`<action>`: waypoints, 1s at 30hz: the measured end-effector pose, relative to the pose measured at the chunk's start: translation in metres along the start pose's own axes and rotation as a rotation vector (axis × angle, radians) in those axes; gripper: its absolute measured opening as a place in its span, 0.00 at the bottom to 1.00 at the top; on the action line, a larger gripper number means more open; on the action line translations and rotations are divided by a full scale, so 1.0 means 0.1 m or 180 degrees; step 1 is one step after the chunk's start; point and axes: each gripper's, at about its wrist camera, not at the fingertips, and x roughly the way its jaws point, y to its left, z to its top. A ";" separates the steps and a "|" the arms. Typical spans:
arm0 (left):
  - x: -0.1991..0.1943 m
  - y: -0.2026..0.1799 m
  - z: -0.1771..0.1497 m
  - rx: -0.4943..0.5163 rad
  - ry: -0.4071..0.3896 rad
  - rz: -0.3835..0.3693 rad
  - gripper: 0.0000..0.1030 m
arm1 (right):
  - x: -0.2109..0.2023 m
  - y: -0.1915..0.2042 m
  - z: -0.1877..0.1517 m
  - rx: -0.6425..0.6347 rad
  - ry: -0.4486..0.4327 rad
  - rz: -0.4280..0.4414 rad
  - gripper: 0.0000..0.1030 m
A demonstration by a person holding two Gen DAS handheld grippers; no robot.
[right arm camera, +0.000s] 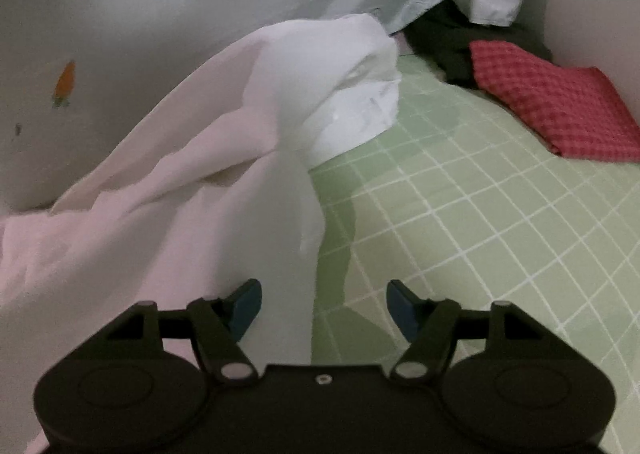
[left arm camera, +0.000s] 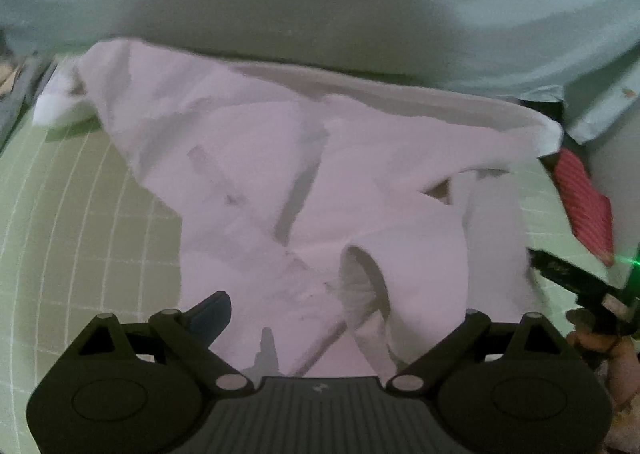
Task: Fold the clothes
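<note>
Overall: the folding is at an early stage, as I judge it.
Garment: white garment (left arm camera: 304, 181), prob. a shirt, lies crumpled on the green checked sheet (right arm camera: 460, 213) of a bed, next to a pale blanket w/ carrot print (left arm camera: 360, 13). Many creases, one rolled part like a sleeve (left arm camera: 404, 254) near the left gripper.
Done: a red checked cloth (right arm camera: 556, 109) lies already flat and folded at the far side; a dark garment (right arm camera: 448, 49) sits behind it, looks not folded.
Left: the white piece must be spread flat, then sleeves in, then halves. None of these is visible as done.
Right gripper (right arm camera: 324, 310): tongs stand apart, blue pads (right arm camera: 246, 308) free. The edge of the white cloth hangs between them, but no pad presses on it.
Left gripper (left arm camera: 320, 318): only one finger (left arm camera: 212, 314) shows; the other is hidden behind cloth, so I cannot tell if it is apart or clamped.
Risk: the loose cloth may bunch more if it is pulled from one corner only.
</note>
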 end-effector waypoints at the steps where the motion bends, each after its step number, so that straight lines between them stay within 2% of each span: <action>1: -0.02 -0.02 0.00 0.0010 -0.0025 0.0009 0.92 | 0.02 -0.01 0.01 -0.0031 0.0019 -0.0027 0.68; 7: -0.18 -0.06 -0.06 -0.0025 -0.0137 0.0132 0.92 | -0.06 -0.02 -0.04 -0.0119 0.0021 -0.0047 0.68; 14: -0.18 -0.20 -0.09 -0.0017 -0.0211 -0.0137 0.92 | -0.05 0.04 -0.18 -0.0293 0.0141 -0.0085 0.67; 19: -0.12 -0.07 -0.14 -0.0502 -0.0160 -0.0470 0.92 | -0.05 -0.05 -0.26 -0.0229 0.0253 -0.0040 0.67; 25: -0.13 0.07 -0.20 -0.1038 -0.0181 -0.0701 0.92 | 0.02 -0.11 -0.30 -0.0138 0.0373 0.0014 0.67; 30: -0.22 -0.09 -0.20 -0.0721 -0.0245 -0.0516 0.92 | 0.06 -0.05 -0.30 -0.0251 0.0413 0.0009 0.67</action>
